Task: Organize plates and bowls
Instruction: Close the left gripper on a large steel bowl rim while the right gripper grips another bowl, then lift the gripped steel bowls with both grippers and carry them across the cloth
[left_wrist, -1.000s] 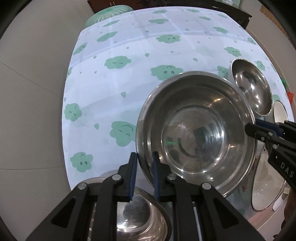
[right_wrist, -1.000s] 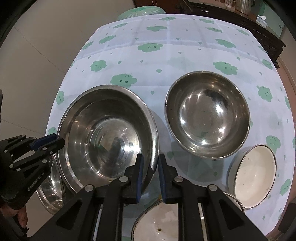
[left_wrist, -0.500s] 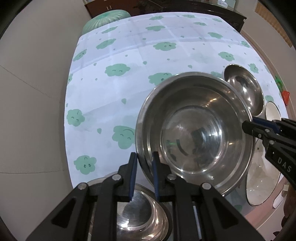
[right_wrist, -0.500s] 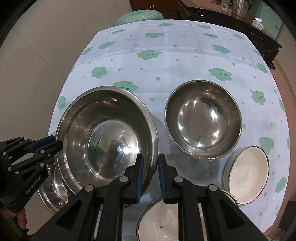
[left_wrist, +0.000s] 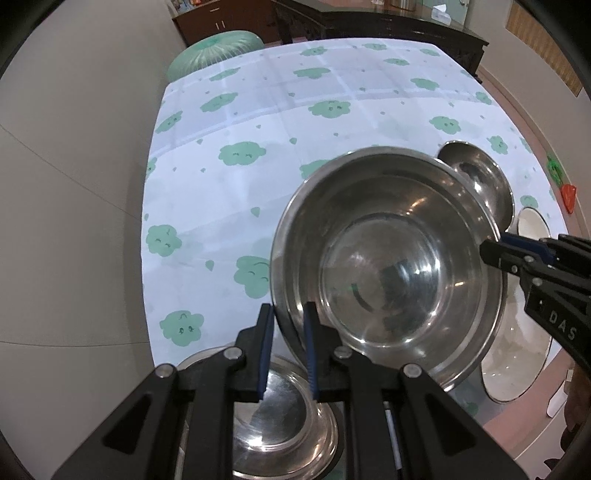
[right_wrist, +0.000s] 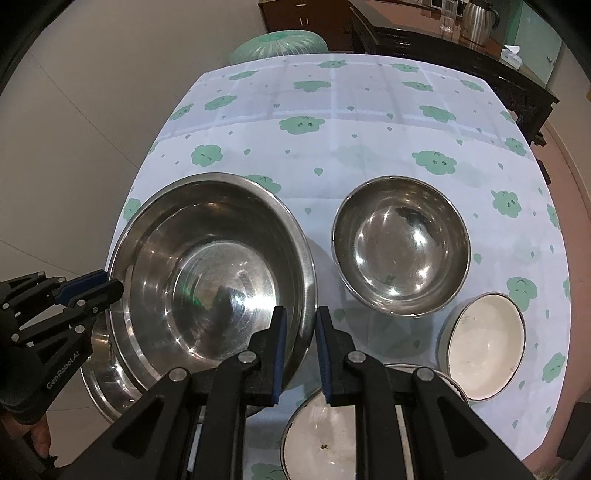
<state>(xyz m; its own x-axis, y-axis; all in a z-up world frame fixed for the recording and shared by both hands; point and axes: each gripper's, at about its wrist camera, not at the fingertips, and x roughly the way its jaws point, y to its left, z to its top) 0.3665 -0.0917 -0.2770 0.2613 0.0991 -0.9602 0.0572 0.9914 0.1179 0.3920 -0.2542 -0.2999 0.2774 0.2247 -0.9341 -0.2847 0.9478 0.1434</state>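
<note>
A large steel bowl (left_wrist: 388, 269) (right_wrist: 210, 280) hangs above the table, held by both grippers on opposite sides of its rim. My left gripper (left_wrist: 288, 321) is shut on the rim's near left edge; the right wrist view shows it at the bowl's left side (right_wrist: 110, 286). My right gripper (right_wrist: 299, 317) is shut on the rim's right edge and shows in the left wrist view (left_wrist: 495, 251). Below the lifted bowl sits another steel bowl (left_wrist: 280, 417) (right_wrist: 103, 362). A medium steel bowl (right_wrist: 400, 247), a white bowl (right_wrist: 484, 336) and a white plate (right_wrist: 321, 435) rest on the table.
The table wears a white cloth with green clouds (right_wrist: 332, 122), its far half bare. A green stool (left_wrist: 214, 51) and a dark wooden cabinet (right_wrist: 461, 51) stand beyond the far edge. Tiled floor (left_wrist: 66, 221) lies to the left. A person's hand (right_wrist: 37, 435) holds the left gripper.
Both grippers have risen together with the large steel bowl. The table and the other dishes now look smaller and farther below.
</note>
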